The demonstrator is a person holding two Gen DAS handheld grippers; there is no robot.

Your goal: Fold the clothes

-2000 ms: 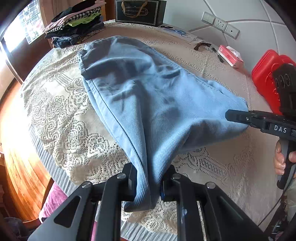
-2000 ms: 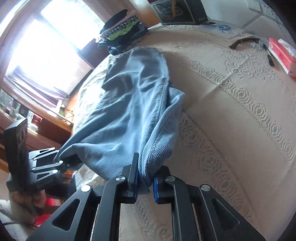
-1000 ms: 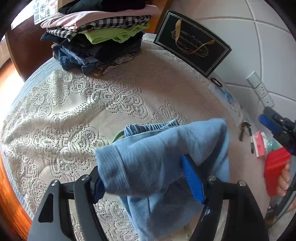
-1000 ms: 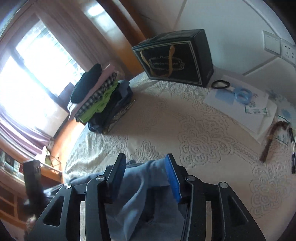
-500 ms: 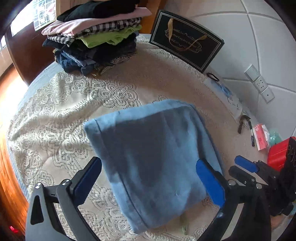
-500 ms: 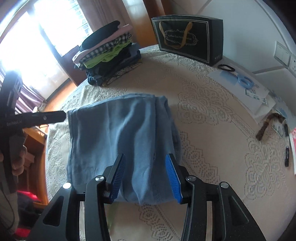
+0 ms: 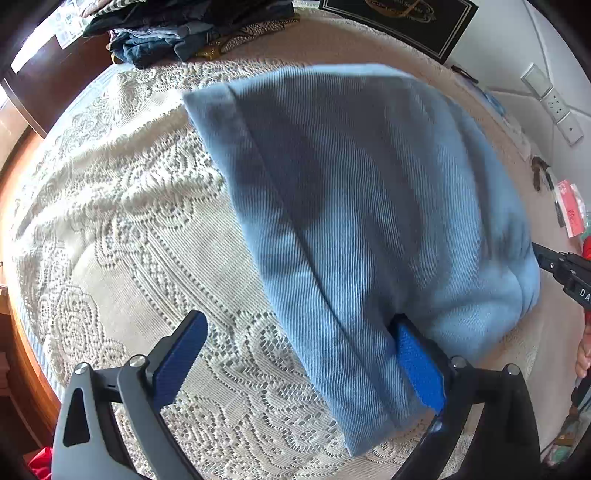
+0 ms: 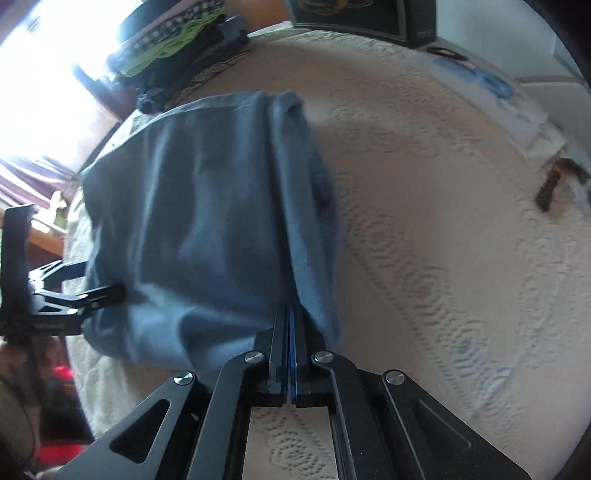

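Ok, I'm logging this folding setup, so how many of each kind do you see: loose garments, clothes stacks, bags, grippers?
Folded light blue corduroy garment: 1
Stack of folded clothes: 1
Black gift bag with gold print: 1
Black two-finger grippers with blue pads: 2, the left gripper and the right gripper
Total: 5
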